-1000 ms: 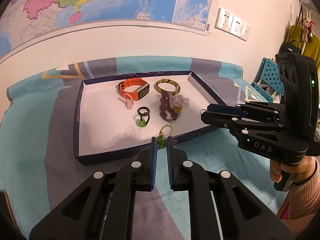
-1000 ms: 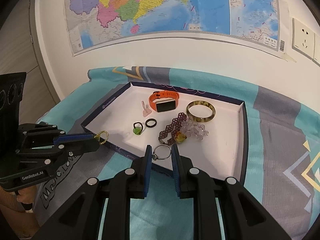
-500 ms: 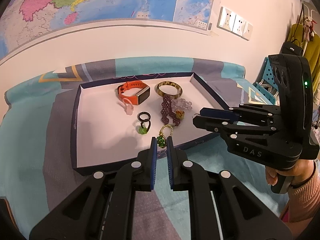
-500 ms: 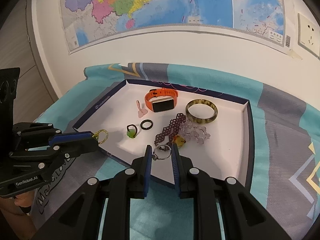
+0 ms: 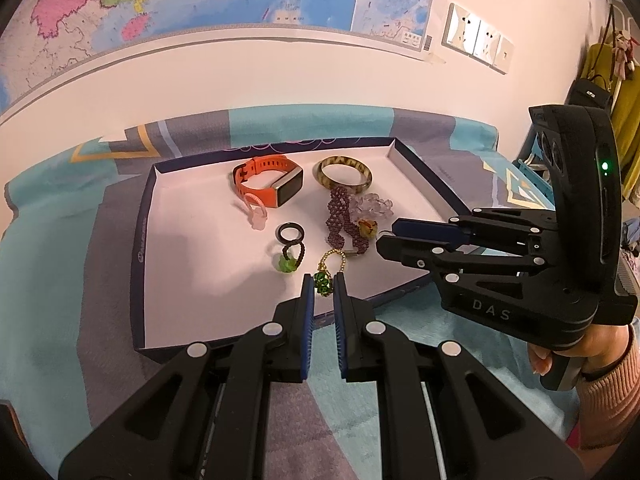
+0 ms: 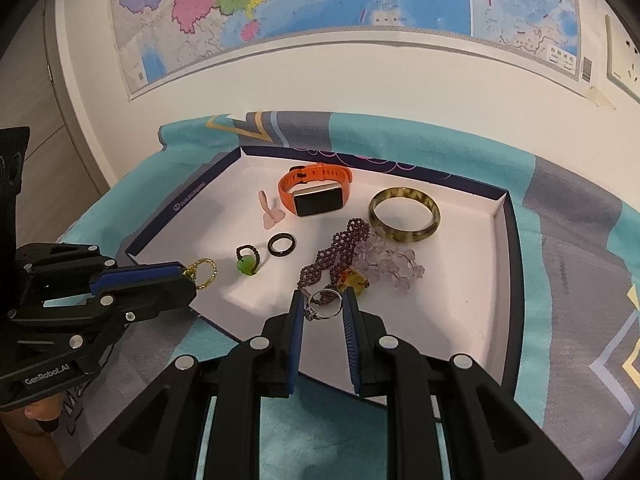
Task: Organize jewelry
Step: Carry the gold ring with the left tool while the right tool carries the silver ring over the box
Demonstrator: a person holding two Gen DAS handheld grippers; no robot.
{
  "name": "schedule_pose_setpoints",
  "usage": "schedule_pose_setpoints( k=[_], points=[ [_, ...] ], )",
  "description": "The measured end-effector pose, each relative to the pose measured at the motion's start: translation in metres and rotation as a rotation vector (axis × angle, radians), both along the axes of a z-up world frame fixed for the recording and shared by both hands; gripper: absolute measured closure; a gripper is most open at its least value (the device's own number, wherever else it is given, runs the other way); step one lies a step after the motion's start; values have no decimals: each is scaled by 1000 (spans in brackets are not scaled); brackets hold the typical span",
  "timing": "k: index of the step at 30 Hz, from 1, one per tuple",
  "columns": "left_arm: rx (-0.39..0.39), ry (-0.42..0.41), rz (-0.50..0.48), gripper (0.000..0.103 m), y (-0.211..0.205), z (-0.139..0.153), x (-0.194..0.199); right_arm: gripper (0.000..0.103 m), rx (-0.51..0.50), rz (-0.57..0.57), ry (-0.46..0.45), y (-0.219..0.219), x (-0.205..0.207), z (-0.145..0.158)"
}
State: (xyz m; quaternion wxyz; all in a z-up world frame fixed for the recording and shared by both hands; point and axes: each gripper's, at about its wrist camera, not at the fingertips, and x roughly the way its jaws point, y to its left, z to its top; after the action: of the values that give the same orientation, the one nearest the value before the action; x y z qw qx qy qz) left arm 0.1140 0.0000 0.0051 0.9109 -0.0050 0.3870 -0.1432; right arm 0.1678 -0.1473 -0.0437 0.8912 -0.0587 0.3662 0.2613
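A shallow navy tray (image 5: 141,240) (image 6: 510,248) with a white floor lies on the teal cloth. In it are an orange watch (image 5: 267,184) (image 6: 316,194), a mottled bangle (image 5: 345,173) (image 6: 404,214), a purple bead bracelet (image 5: 340,220) (image 6: 334,256), clear beads (image 6: 394,264), a black ring (image 5: 291,234) (image 6: 282,245) and a green-stone ring (image 5: 289,262) (image 6: 247,262). My left gripper (image 5: 323,284) (image 6: 188,276) is shut on a gold ring with a green stone (image 5: 326,276) (image 6: 202,274) over the tray's near edge. My right gripper (image 6: 323,304) (image 5: 384,236) is shut on a silver ring (image 6: 322,308).
A pink charm (image 5: 256,212) (image 6: 271,212) lies left of the watch. An amber bead (image 6: 354,280) rests by the purple bracelet. A map (image 6: 320,4) hangs on the wall behind. Wall sockets (image 5: 476,42) and a blue crate (image 5: 532,168) are at the right.
Both grippers have moved forward and slightly down over the tray's near edge, each still holding its ring. The tray items have not moved.
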Motion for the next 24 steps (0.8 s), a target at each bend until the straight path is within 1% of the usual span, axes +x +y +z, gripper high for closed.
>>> schedule_pose_setpoints(
  k=[24],
  points=[
    [-11, 58, 23, 93, 0, -18, 20, 85, -24, -3, 35, 13, 12, -11]
  ],
)
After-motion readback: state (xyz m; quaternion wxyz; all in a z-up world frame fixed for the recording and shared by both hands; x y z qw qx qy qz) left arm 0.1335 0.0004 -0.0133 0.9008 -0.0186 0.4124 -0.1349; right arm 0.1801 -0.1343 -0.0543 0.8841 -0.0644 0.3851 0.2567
